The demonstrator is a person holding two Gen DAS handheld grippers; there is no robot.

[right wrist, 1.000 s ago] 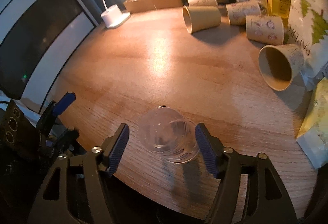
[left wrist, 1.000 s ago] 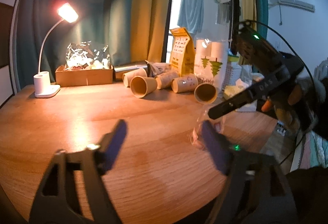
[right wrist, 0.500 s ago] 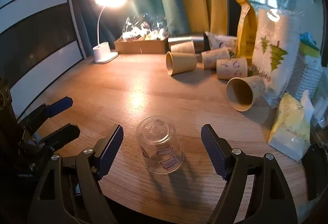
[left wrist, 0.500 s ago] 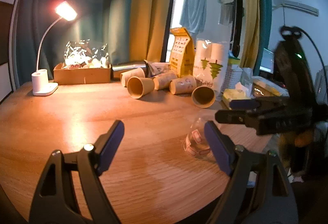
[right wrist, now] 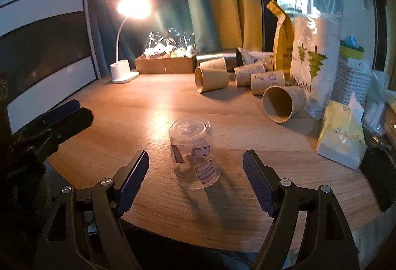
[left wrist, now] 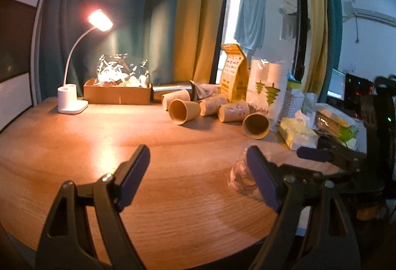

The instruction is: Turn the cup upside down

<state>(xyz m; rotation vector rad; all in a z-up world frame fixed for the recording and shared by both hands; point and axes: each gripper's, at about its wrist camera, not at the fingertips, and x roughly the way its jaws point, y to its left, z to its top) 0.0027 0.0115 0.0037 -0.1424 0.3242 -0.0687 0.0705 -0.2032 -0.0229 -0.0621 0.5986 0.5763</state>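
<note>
A clear plastic cup [right wrist: 194,153] with printed label boxes stands upside down, rim on the wooden table [right wrist: 247,136], near the front edge. My right gripper [right wrist: 195,182] is open and empty, its fingers spread on either side of the cup, a little behind it and not touching. In the left wrist view the cup [left wrist: 240,177] is partly hidden behind the right finger of my left gripper [left wrist: 198,179], which is open and empty over the table. The right gripper's finger [left wrist: 313,154] shows at the right there; the left gripper's fingers [right wrist: 65,115] show at the left in the right wrist view.
Several paper cups [right wrist: 210,79] lie on their sides at the back, one nearer [right wrist: 282,103]. Bags [right wrist: 314,59], a yellow packet [right wrist: 342,131], a cardboard box [right wrist: 165,64] and a lit desk lamp [right wrist: 123,69] stand along the back and right. The table's front edge is close.
My right gripper let go of the cup, opened wider and drew back and down. The cup now stands free, upside down. The left gripper shifted only slightly.
</note>
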